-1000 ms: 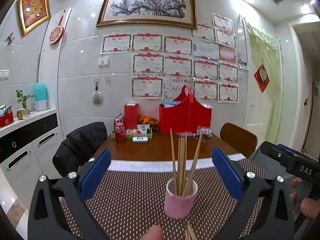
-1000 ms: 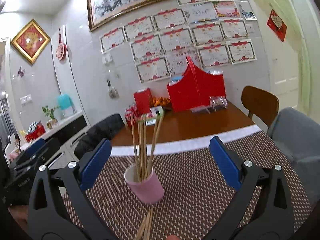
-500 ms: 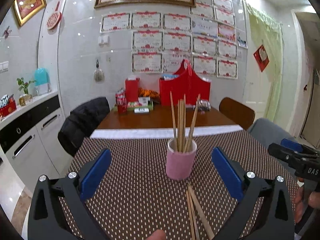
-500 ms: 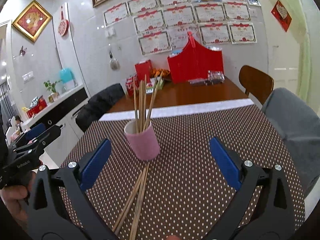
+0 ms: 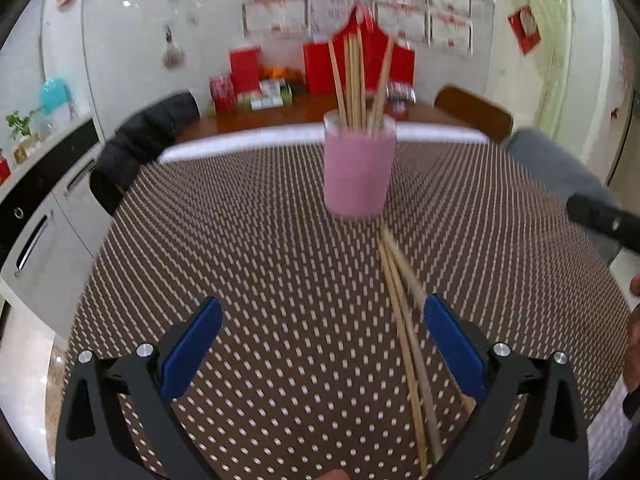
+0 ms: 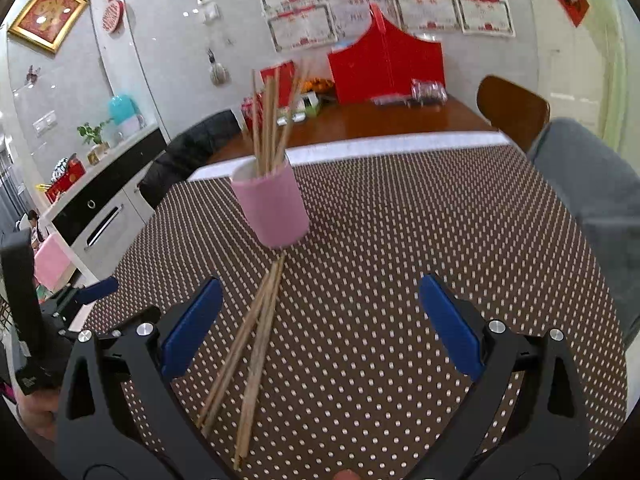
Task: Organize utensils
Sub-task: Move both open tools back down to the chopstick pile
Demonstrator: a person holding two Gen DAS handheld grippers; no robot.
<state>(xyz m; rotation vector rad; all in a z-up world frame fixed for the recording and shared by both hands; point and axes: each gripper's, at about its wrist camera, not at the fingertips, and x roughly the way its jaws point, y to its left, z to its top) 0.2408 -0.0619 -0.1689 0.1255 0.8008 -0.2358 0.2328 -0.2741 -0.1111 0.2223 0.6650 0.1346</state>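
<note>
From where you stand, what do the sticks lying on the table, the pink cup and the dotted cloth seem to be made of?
Sticks: probably bamboo or light wood, judging by the pale tan, matte, unpainted look.
Pink cup: matte pink outside, white rim and inside; could be ceramic or plastic, too blurred to tell.
Dotted cloth: brown with regular pale dots, lying flat; looks like woven fabric or vinyl, unclear which.

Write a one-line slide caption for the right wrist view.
Open right gripper above loose chopsticks on a dotted placemat, near a pink cup holding more.
</note>
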